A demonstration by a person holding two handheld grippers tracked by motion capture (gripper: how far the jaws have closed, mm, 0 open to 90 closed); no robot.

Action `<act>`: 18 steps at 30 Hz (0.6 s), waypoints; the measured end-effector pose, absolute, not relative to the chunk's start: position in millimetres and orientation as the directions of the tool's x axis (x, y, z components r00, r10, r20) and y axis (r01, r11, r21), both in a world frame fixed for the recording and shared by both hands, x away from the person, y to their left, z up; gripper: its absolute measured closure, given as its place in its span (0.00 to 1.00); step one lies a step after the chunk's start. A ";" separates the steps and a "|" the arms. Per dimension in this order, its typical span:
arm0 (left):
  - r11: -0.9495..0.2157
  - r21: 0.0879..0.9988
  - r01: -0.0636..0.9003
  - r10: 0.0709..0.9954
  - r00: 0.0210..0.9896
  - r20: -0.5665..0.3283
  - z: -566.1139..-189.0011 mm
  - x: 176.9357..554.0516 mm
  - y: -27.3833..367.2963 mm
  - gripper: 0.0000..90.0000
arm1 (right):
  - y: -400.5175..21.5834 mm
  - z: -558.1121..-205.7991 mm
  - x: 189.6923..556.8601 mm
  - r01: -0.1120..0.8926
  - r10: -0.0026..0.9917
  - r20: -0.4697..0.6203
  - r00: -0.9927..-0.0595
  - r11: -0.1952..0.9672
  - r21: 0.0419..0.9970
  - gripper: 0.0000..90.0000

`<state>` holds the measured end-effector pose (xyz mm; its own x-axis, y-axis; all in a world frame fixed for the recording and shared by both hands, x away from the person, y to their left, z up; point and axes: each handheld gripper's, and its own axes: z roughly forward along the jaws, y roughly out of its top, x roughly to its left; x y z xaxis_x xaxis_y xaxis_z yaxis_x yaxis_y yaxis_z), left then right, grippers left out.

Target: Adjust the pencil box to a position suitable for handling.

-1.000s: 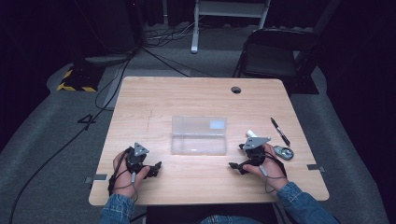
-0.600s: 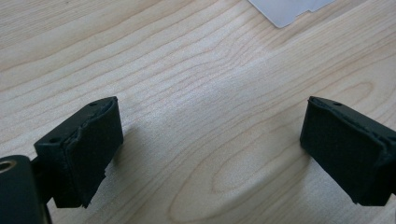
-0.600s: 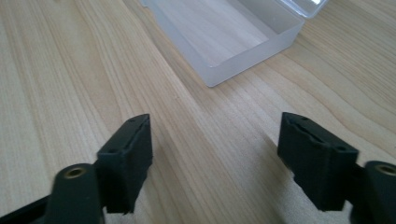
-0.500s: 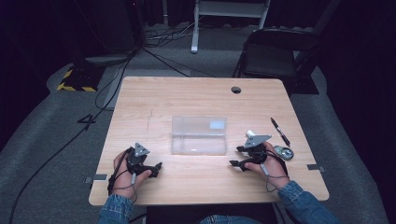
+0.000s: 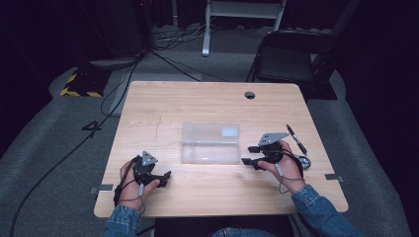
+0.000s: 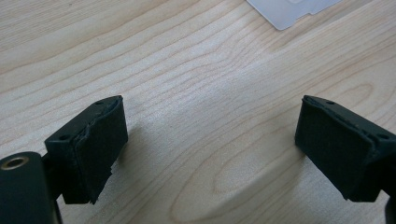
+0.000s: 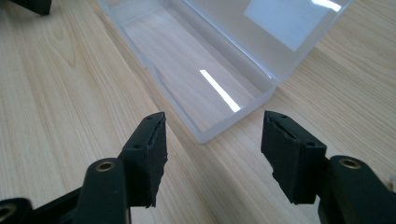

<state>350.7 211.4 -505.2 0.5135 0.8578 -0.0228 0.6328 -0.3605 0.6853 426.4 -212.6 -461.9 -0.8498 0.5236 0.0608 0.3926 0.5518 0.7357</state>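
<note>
Clear plastic forms the open box (image 5: 210, 143) lying on the wooden table (image 5: 163, 106), between the two hand-held grippers. The right hand-held gripper (image 5: 248, 154) hangs just off the box's near right corner, pointing at it; its jaws stand partly apart with nothing between them and have just been closing. In the right gripper view the box (image 7: 205, 60) sits just ahead of those jaws, lid laid back. The left hand-held gripper (image 5: 164, 178) rests low over bare table, well apart from the box, jaws wide and empty, having just closed slightly. A black pen (image 5: 296, 138) lies just beyond the right hand-held gripper.
</note>
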 end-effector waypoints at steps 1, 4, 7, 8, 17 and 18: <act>-0.362 0.684 0.634 0.857 0.515 -0.023 -505.0 350.7 211.5 0.11 | -210.3 -461.1 428.2 0.392 0.517 0.064 -0.853 0.557 0.732 0.46; -0.364 0.685 0.631 0.857 0.515 -0.019 -505.1 351.0 211.3 0.11 | -205.3 -459.3 433.1 0.403 0.517 0.066 -0.853 0.574 0.713 0.49; -0.363 0.683 0.634 0.856 0.516 -0.024 -505.1 351.1 210.8 0.10 | -202.0 -460.6 439.2 0.414 0.528 0.073 -0.846 0.566 0.713 0.47; -0.363 0.682 0.635 0.856 0.516 -0.024 -505.1 351.1 210.7 0.10 | -201.0 -461.5 441.1 0.414 0.534 0.069 -0.842 0.560 0.718 0.47; -0.363 0.684 0.633 0.856 0.517 -0.024 -505.3 351.7 209.7 0.10 | -192.7 -475.0 453.4 0.448 0.566 0.093 -0.819 0.530 0.720 0.47; -0.363 0.684 0.632 0.855 0.517 -0.024 -505.3 351.7 209.6 0.10 | -191.9 -475.8 454.0 0.451 0.566 0.097 -0.819 0.529 0.719 0.48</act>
